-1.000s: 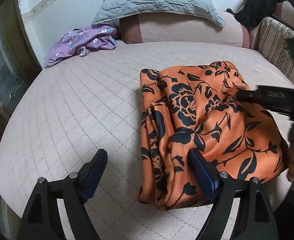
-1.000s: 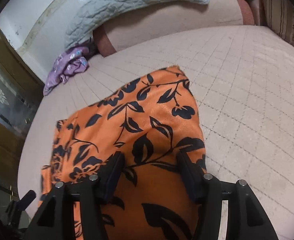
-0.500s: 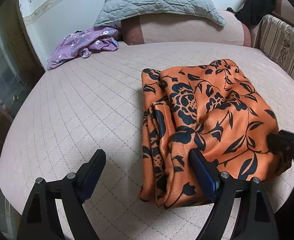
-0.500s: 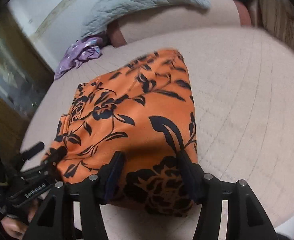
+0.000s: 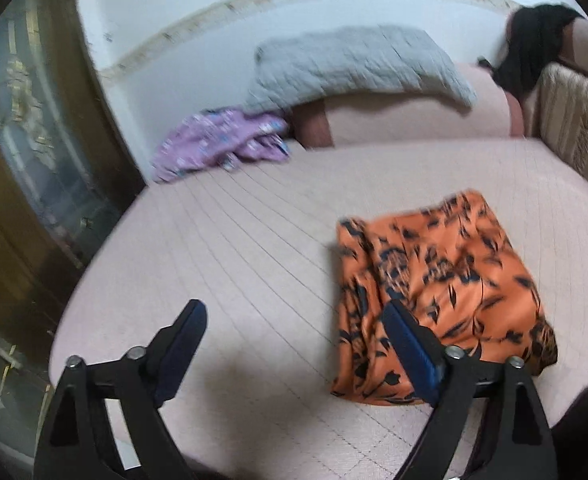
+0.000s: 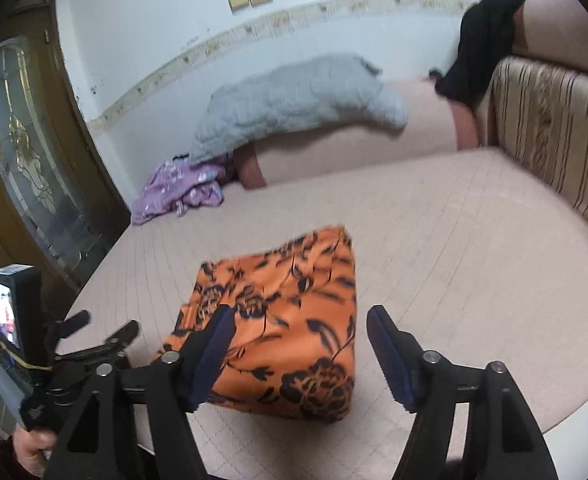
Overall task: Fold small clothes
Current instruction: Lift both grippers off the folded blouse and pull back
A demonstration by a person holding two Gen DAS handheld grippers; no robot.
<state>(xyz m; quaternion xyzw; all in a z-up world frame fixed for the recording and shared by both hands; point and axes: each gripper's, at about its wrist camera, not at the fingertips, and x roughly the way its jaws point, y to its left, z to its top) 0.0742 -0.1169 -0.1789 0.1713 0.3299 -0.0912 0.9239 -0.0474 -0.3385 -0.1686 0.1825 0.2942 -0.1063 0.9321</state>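
Observation:
A folded orange garment with black flowers [image 5: 442, 280] lies on the pink quilted bed [image 5: 254, 248]; it also shows in the right wrist view [image 6: 286, 320]. My left gripper [image 5: 294, 328] is open and empty, raised above the bed just left of the garment, its right finger over the garment's near edge. My right gripper [image 6: 298, 336] is open and empty, raised above the garment's near right part. The left gripper also shows in the right wrist view [image 6: 94, 332], at the lower left.
A crumpled purple garment [image 5: 222, 144] lies at the far left of the bed by a grey pillow [image 5: 358, 64] on a pink bolster. A black cloth [image 6: 482, 40] hangs over a striped headboard [image 6: 554, 128] on the right. A glazed wooden door [image 5: 22, 140] stands at left.
Both grippers have pulled back and up from the folded orange garment, which now looks smaller and farther. The right gripper no longer rests over the cloth. The garment lies still.

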